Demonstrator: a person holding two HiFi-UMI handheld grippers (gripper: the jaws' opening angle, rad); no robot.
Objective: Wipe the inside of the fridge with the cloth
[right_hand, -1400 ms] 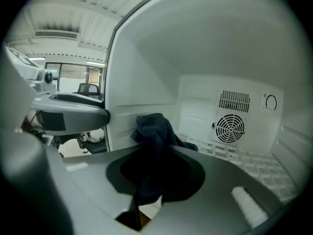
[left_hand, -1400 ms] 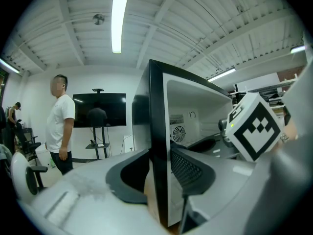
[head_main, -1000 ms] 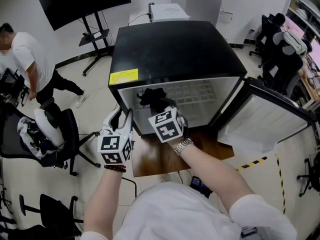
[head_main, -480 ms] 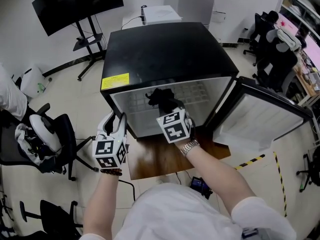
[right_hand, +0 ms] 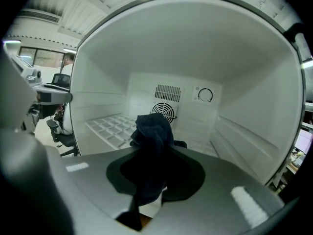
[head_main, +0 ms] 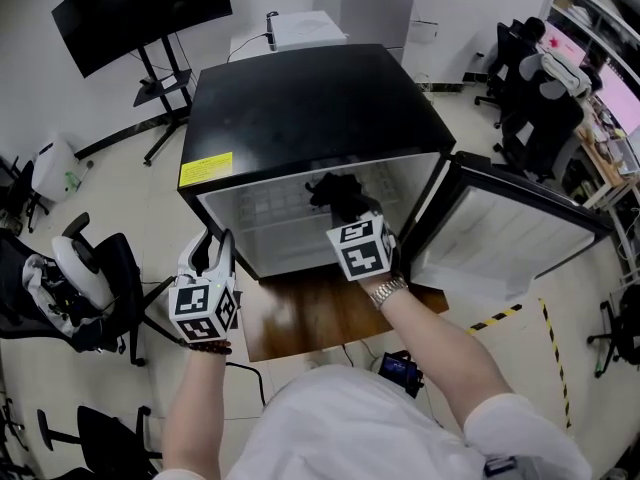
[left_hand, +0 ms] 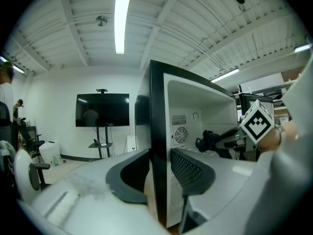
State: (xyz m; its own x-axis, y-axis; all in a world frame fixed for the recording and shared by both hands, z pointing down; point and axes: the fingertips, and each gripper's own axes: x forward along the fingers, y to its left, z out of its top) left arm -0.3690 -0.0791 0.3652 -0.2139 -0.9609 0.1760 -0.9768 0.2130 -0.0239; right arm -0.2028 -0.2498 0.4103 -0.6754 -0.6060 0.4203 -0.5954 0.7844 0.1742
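A black mini fridge (head_main: 300,98) stands with its door (head_main: 500,238) swung open to the right, showing a white inside. My right gripper (head_main: 345,213) reaches into the opening, shut on a dark cloth (head_main: 335,193). In the right gripper view the cloth (right_hand: 151,141) bunches up between the jaws of the right gripper (right_hand: 154,180), in front of the round fan grille (right_hand: 164,110) on the back wall. My left gripper (head_main: 213,243) is at the fridge's front left edge. There the jaws of the left gripper (left_hand: 157,180) close around the black left wall (left_hand: 156,111).
The fridge sits on a brown wooden board (head_main: 320,313). Office chairs (head_main: 80,288) stand at the left, more chairs (head_main: 530,98) at the right. A TV on a stand (head_main: 130,3) is behind. Yellow-black tape (head_main: 505,318) marks the floor by the door.
My right gripper has carried the cloth to the right, from the left part of the opening toward its middle. The left gripper stays on the wall. The person at the left has left the view.
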